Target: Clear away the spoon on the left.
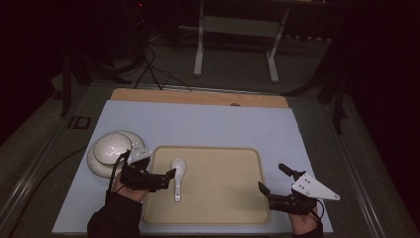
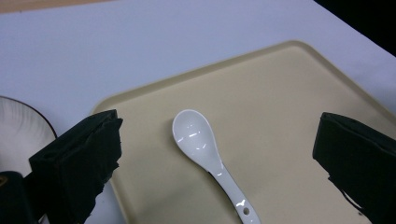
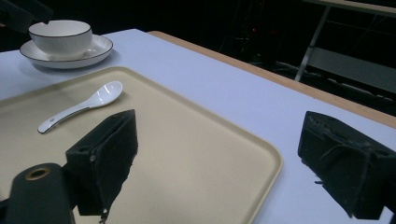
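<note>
Your left tool (image 1: 167, 179), jaws wide and empty, flanks the glossy white ceramic spoon (image 1: 178, 178) at 9 o'clock on the beige plastic tray (image 1: 233, 203); closing off-centre risks skidding it away.

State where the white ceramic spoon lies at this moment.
In the high view the white ceramic spoon lies on the left part of the beige tray, bowl end pointing away from the person, just right of the open left gripper.

1 spoon (image 1: 178, 173), 1 tray (image 1: 233, 198), 1 bowl (image 1: 114, 146) w/ 1 saucer (image 1: 95, 163) far left, 2 hand-held grippers: left (image 1: 171, 174), right (image 1: 271, 177). All on 1 bench (image 1: 208, 124).
</note>
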Demonstrator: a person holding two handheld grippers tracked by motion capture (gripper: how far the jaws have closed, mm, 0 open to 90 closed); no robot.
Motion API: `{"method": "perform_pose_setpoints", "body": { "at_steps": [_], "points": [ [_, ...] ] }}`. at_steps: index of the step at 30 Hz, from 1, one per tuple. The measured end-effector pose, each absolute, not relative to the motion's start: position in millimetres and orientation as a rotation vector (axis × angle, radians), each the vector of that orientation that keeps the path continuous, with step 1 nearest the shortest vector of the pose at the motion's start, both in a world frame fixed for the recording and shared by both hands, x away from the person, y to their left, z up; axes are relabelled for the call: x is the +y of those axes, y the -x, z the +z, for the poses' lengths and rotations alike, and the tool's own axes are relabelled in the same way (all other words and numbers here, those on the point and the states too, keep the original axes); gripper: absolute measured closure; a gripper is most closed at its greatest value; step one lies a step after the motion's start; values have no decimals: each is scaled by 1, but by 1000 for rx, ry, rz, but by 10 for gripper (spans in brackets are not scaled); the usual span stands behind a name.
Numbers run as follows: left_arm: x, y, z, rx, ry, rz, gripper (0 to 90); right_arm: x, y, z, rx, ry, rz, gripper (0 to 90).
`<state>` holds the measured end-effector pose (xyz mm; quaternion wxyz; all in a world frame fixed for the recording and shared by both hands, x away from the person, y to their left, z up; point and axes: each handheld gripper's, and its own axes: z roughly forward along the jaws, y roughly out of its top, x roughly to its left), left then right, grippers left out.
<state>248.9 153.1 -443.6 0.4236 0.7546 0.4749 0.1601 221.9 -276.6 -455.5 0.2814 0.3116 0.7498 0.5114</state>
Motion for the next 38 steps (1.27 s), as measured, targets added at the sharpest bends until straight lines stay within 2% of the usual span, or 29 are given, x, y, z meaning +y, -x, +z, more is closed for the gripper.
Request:
{"method": "perform_pose_setpoints", "body": {
  "at_steps": [12, 28, 38],
  "points": [
    [175, -239, -445, 1089, -1896, 377, 18, -276, -223, -456, 2006, -831, 1371, 121],
    [189, -232, -473, 1097, -1860, 345, 17, -276, -223, -456, 2008, -831, 1364, 121],
    [190, -228, -482, 1085, -1814, 377, 18, -276, -223, -456, 2021, -819, 1370, 121]
  ]
}}
